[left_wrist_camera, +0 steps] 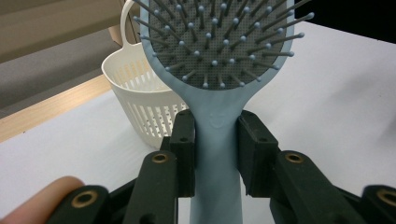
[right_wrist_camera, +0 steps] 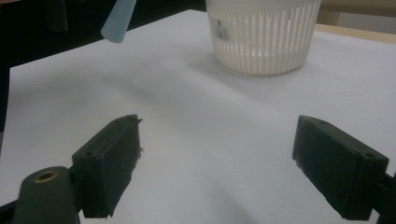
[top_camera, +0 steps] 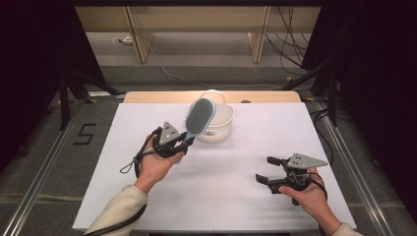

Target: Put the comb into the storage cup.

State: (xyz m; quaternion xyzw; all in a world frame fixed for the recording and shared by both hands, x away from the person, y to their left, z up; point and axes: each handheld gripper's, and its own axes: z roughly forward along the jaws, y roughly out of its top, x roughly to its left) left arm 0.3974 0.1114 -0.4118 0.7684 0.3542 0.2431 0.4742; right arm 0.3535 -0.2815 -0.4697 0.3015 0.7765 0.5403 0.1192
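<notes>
Bare white table (top_camera: 236, 162) between both hands; sole obstacle, slotted basket (top_camera: 219, 123) at its far middle.

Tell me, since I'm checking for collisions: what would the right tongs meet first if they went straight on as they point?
Probably the white basket: it stands ahead of the open right tongs, with bare table between, though depth is unclear.

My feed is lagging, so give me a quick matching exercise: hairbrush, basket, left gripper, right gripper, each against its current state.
1 hairbrush
2 basket
3 left gripper
4 right gripper

a jaws open, nothing between them
b standing on the white table, at its far side
c shut on the handle
d held up, bristle head above the jaws

Pairs: 1-d, 2-b, 3-c, 4-a
</notes>
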